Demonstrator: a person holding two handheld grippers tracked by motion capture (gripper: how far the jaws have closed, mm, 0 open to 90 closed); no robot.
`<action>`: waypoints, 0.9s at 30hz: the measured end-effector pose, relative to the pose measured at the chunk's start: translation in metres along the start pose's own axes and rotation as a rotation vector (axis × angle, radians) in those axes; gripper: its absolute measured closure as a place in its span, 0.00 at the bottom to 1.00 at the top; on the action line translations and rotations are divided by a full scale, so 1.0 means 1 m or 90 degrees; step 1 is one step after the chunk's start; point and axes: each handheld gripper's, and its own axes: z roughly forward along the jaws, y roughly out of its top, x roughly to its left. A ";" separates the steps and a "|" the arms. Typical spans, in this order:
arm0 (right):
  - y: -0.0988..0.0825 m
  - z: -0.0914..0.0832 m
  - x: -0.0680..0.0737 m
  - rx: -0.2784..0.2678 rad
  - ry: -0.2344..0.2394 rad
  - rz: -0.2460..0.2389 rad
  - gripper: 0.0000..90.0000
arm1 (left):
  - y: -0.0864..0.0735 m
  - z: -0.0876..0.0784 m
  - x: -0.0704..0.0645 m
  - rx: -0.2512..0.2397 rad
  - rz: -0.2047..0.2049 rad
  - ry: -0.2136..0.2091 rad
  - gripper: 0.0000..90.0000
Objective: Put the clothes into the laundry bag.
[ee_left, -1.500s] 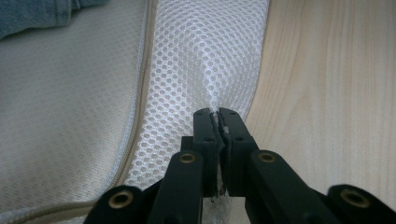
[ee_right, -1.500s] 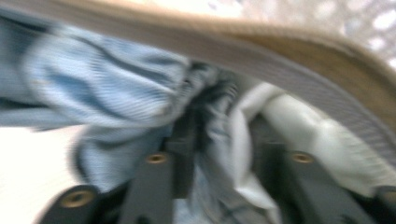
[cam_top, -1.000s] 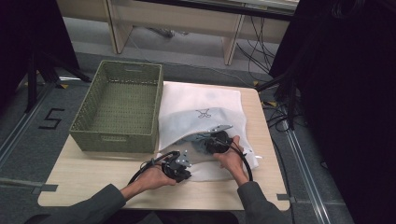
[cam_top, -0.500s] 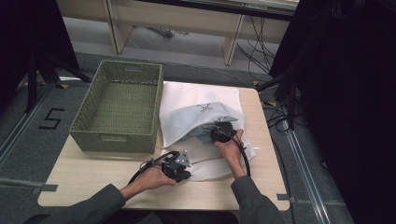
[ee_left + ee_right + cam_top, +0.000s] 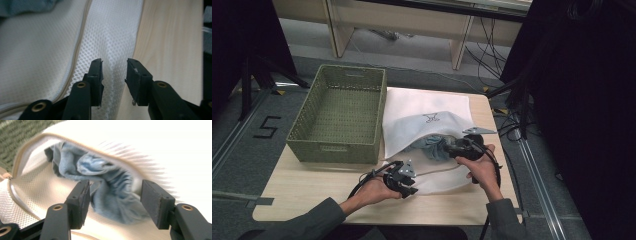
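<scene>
Near desk edge: left gripper (image 5: 404, 181), jaws just parted and spread over the white mesh bag's (image 5: 424, 112) rim, pinching nothing. Mid-desk toward the right edge: right gripper (image 5: 447, 150), jaws just widened, blue garment (image 5: 110, 192) loose between them at the bag's mouth. Far left: green basket (image 5: 337, 145).

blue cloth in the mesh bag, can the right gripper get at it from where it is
Probably yes: the right gripper has just been opening, its jaws face the blue cloth through the white mesh bag's unzipped mouth, and nothing blocks them.

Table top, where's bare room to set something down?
Bare wood lies on the table between the green basket and the near edge. The basket is empty too. It is crowded right of that: white mesh bag, both grippers.
</scene>
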 end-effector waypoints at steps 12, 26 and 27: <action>0.004 -0.016 -0.001 -0.018 -0.077 -0.088 0.46 | -0.005 -0.059 0.004 -0.077 -0.038 0.047 0.53; 0.028 0.020 0.037 -0.070 -0.081 -0.190 0.58 | -0.026 -0.083 0.004 -0.062 -0.058 0.058 0.45; 0.028 0.020 0.037 -0.070 -0.081 -0.190 0.58 | -0.027 -0.082 0.005 -0.068 -0.064 0.058 0.45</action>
